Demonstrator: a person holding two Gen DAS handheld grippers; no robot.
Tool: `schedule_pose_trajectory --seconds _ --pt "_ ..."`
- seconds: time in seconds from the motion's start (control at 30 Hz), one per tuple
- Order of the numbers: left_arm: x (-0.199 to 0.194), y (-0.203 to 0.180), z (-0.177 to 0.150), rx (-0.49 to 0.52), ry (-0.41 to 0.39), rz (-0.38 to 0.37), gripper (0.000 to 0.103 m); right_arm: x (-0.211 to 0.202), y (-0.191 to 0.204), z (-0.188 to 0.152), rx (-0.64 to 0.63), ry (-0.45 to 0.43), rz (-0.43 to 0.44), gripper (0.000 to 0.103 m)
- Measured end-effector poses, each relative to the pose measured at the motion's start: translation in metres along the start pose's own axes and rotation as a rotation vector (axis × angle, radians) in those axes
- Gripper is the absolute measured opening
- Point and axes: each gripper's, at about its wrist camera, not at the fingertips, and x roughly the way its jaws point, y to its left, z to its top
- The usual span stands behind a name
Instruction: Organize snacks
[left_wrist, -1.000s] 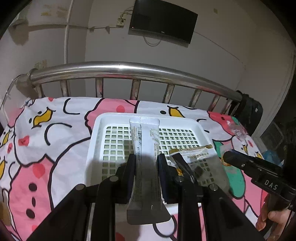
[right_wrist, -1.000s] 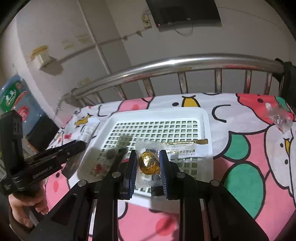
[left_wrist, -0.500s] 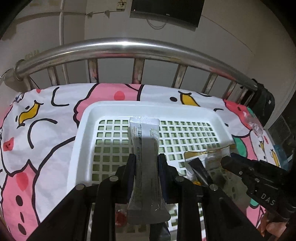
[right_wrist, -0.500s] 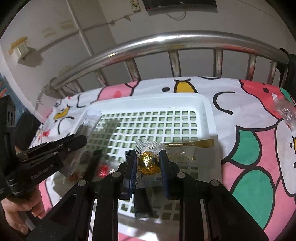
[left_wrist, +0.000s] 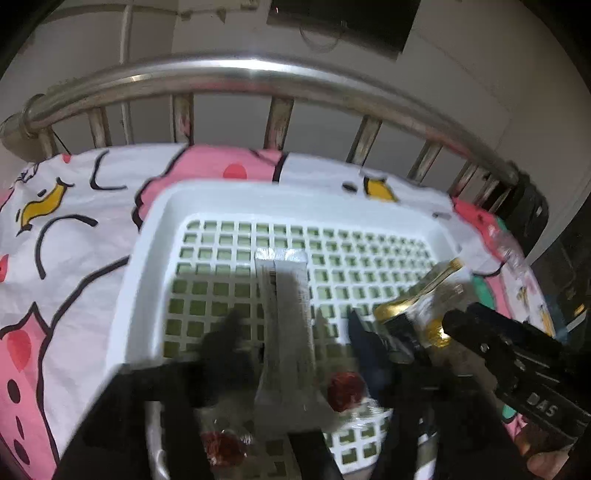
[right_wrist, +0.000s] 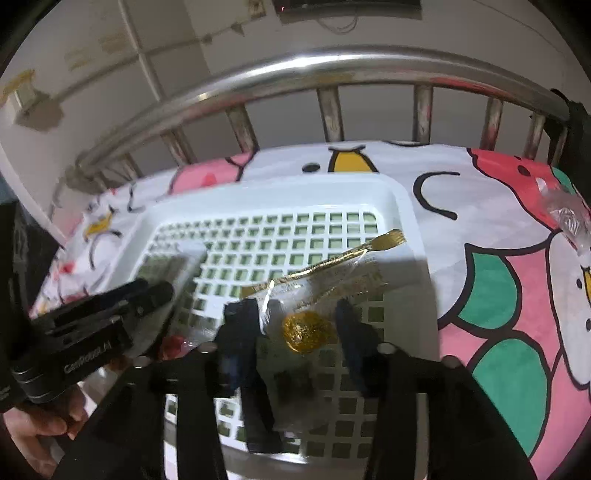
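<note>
A white lattice basket (left_wrist: 155, 258) lies on the bed. My left gripper (left_wrist: 295, 347) hangs over its near side, jaws opening. A grey snack bar pack (left_wrist: 286, 314) lies between the fingers, and neither pad presses on it. My right gripper (right_wrist: 295, 332) is just to the right, also opening. A clear pack with a gold foil ball (right_wrist: 308, 326) sits loose between its fingers over the basket floor (right_wrist: 332, 229). Two red wrapped candies (left_wrist: 345, 391) lie in the basket under the left gripper.
The basket rests on a pink and white cartoon bed sheet (left_wrist: 74, 221). A steel bed rail (left_wrist: 258, 74) runs behind it, close to the wall. A crumpled clear wrapper (right_wrist: 565, 214) lies on the sheet to the right. A person's hand (right_wrist: 37, 424) holds the left gripper.
Both grippers sank closer to the basket, then spread their fingers. The grey bar and the gold ball pack are let go and sit loose between the fingers.
</note>
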Motion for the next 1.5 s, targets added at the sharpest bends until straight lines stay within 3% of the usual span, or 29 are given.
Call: schedule_pose_trajectory --seconds 0.07,0.23,0.37,0.6,0.7,0.93,1.07,1.33,1.5 --pt "-0.02 -0.002 0.003 0.005 -0.058 0.004 0.088 -0.021 0.001 0.001 0.012 -0.072 -0.005 0.087" --pt "-0.076 -0.005 0.011 0.015 -0.173 -0.006 0.096 -0.078 0.007 0.004 0.005 -0.172 0.037 0.092" --pt "-0.132 -0.01 0.0 0.011 -0.322 -0.008 0.103 -0.125 0.016 -0.002 0.0 -0.28 0.067 0.103" --pt "-0.193 -0.019 -0.044 0.074 -0.395 -0.019 0.103 -0.184 0.033 -0.037 -0.017 -0.366 0.15 0.103" --pt "-0.214 -0.019 -0.067 0.076 -0.419 -0.034 0.103 -0.202 0.041 -0.057 -0.044 -0.39 0.143 0.103" --pt "-0.24 -0.006 -0.121 0.068 -0.431 -0.014 0.103 -0.224 0.044 -0.104 -0.053 -0.408 0.136 0.103" --pt "-0.24 0.002 -0.145 0.08 -0.397 -0.004 0.103 -0.226 0.048 -0.126 -0.085 -0.383 0.091 0.103" --pt "-0.225 0.007 -0.183 0.105 -0.329 0.022 0.103 -0.202 0.052 -0.167 -0.092 -0.305 0.06 0.103" --pt "-0.197 0.006 -0.199 0.151 -0.244 0.063 0.103 -0.183 0.053 -0.185 -0.117 -0.252 0.011 0.103"
